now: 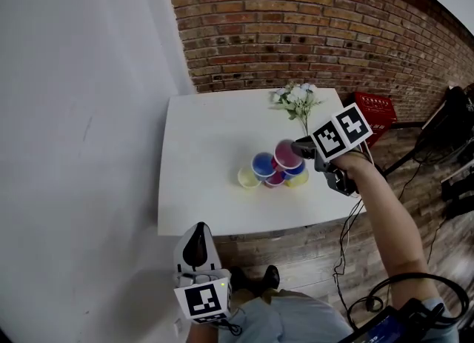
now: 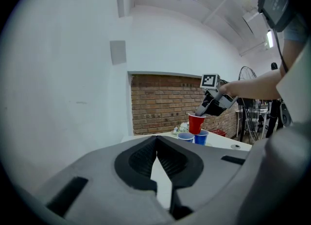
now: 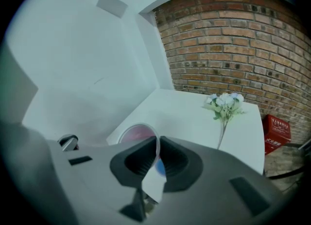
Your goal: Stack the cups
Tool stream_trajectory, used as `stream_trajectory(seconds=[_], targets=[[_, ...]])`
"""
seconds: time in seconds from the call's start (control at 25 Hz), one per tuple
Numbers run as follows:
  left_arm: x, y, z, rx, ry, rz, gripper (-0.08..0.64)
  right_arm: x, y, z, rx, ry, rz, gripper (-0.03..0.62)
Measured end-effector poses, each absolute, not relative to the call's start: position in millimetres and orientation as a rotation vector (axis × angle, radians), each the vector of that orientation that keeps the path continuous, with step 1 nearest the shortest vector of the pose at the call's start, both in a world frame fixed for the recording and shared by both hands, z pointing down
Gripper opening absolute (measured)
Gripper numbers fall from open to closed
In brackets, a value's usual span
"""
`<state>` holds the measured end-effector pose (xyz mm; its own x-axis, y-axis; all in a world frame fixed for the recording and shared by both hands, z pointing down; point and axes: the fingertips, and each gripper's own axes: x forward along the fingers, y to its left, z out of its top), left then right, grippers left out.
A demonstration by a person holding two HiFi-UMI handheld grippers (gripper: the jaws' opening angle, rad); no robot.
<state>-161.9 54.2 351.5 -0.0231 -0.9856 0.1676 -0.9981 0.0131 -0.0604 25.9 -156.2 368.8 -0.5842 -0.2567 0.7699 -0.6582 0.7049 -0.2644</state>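
Observation:
On the white table (image 1: 207, 127) stands a cluster of cups: a yellow cup (image 1: 248, 178), a blue cup (image 1: 264, 164), and more yellow, blue and dark red ones behind. My right gripper (image 1: 302, 147) is shut on the rim of a red cup (image 1: 287, 154), held just above the cluster. In the right gripper view the red cup's rim (image 3: 138, 132) is pinched between the pads of the right gripper (image 3: 158, 142). The left gripper view shows the red cup (image 2: 196, 123) over two blue cups (image 2: 185, 136). My left gripper (image 1: 196, 247) hangs shut and empty below the table's near edge.
A sprig of white flowers (image 1: 298, 98) lies at the table's far right. A red crate (image 1: 375, 114) stands on the floor beside the brick wall (image 1: 311, 23). A white wall (image 1: 74, 112) runs along the left. Cables and stands lie at the right.

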Motion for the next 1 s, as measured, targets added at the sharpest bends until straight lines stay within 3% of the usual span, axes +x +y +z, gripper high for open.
stream_trajectory(seconds=[0.76,1.0], targets=[[-170.8,57.4,354.7,2.129,-2.196,0.252,0.009,28.6,-159.6,377.9,0.703,-2.159,0.681,0.037],[-170.9,57.0,352.3,2.130,-2.197,0.252,0.009,26.4,-159.0,371.7,0.690,-2.178,0.666,0.081]])
